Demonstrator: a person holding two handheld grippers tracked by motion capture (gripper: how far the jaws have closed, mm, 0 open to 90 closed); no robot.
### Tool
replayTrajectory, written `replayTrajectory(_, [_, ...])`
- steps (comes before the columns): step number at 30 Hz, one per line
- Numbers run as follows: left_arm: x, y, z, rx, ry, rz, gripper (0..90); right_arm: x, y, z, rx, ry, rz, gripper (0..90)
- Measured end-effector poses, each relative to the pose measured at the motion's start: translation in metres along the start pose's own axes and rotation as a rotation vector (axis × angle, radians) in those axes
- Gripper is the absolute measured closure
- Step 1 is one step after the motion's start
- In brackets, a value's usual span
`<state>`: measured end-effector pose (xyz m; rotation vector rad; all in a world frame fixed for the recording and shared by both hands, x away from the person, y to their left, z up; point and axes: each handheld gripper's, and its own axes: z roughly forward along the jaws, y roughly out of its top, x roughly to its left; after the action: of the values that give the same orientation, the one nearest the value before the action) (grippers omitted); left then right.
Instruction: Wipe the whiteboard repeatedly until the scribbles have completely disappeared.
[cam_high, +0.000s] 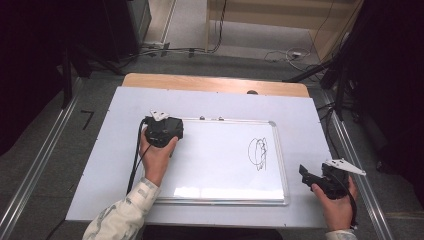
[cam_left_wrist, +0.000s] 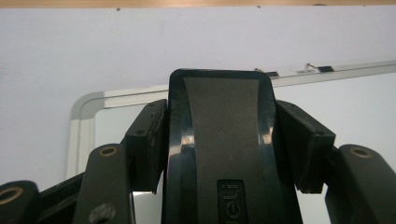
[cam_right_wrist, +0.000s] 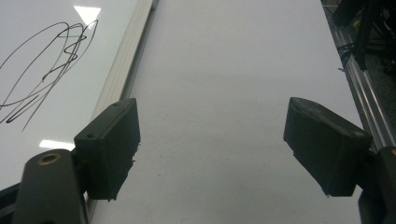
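Left tongs (cam_left_wrist: 219, 144) clamp my black eraser (cam_left_wrist: 219, 140) over the whiteboard's (cam_high: 225, 165) upper-left corner. Right tongs (cam_right_wrist: 224, 149) gape wide with nothing between them, over bare desk (cam_high: 300, 112) just right of the board; scribble (cam_high: 258, 152) sits between both.

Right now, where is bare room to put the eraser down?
Free: the sheet right of the whiteboard, ahead of the right gripper; and the board's blank middle. Crowded: the scribble, and the board's left end under the left gripper holding the eraser.

A pale patterned sleeve (cam_high: 120, 217) is showing at lower left; both black grippers are wearing grey three-cornered plates and trailing black cables.
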<state>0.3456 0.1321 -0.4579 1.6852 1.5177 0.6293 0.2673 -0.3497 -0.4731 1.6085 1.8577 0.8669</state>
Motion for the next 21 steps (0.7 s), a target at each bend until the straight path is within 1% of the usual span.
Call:
replayTrajectory(3, [-0.006, 0.001, 0.000, 0.001, -0.018, 0.011, 40.1, 0.000, 0.000, 0.000, 0.000, 0.001, 0.002, 17.4])
replayTrajectory(4, [-0.008, 0.001, 0.000, -0.002, -0.024, 0.009, 40.1, 0.000, 0.000, 0.000, -0.001, 0.001, 0.001, 17.4])
replayTrajectory(5, [-0.012, 0.000, 0.001, 0.002, -0.028, 0.018, 40.1, 0.001, 0.000, 0.000, -0.001, 0.002, 0.000, 17.4])
replayTrajectory(11, [-0.020, 0.000, 0.004, 0.007, -0.045, 0.025, 40.1, 0.001, 0.000, 0.000, 0.002, 0.000, -0.001, 17.4])
replayTrajectory(13, [-0.025, 0.000, 0.004, 0.009, -0.058, 0.040, 40.1, 0.001, 0.000, 0.000, 0.001, -0.001, 0.000, 17.4])
replayTrajectory(14, [-0.025, 0.000, 0.004, 0.009, -0.058, 0.040, 40.1, 0.001, 0.000, 0.000, 0.001, -0.001, 0.000, 17.4])
replayTrajectory(15, [-0.030, -0.001, 0.005, 0.013, -0.069, 0.045, 40.1, 0.001, 0.000, 0.000, 0.001, -0.002, -0.001, 17.4])
replayTrajectory(16, [-0.030, -0.001, 0.005, 0.013, -0.069, 0.045, 40.1, 0.001, 0.000, 0.000, 0.003, -0.004, 0.000, 17.4])
replayTrajectory(18, [-0.037, 0.000, 0.005, 0.012, -0.089, 0.055, 40.1, 0.000, 0.000, 0.000, 0.001, -0.007, 0.003, 17.4])
replayTrajectory(19, [-0.037, 0.000, 0.005, 0.012, -0.089, 0.055, 40.1, 0.001, 0.000, -0.001, 0.000, -0.007, 0.005, 17.4])
replayTrajectory(21, [-0.045, 0.001, 0.006, 0.010, -0.102, 0.063, 40.1, 0.001, 0.000, -0.001, -0.001, -0.007, 0.004, 17.4])
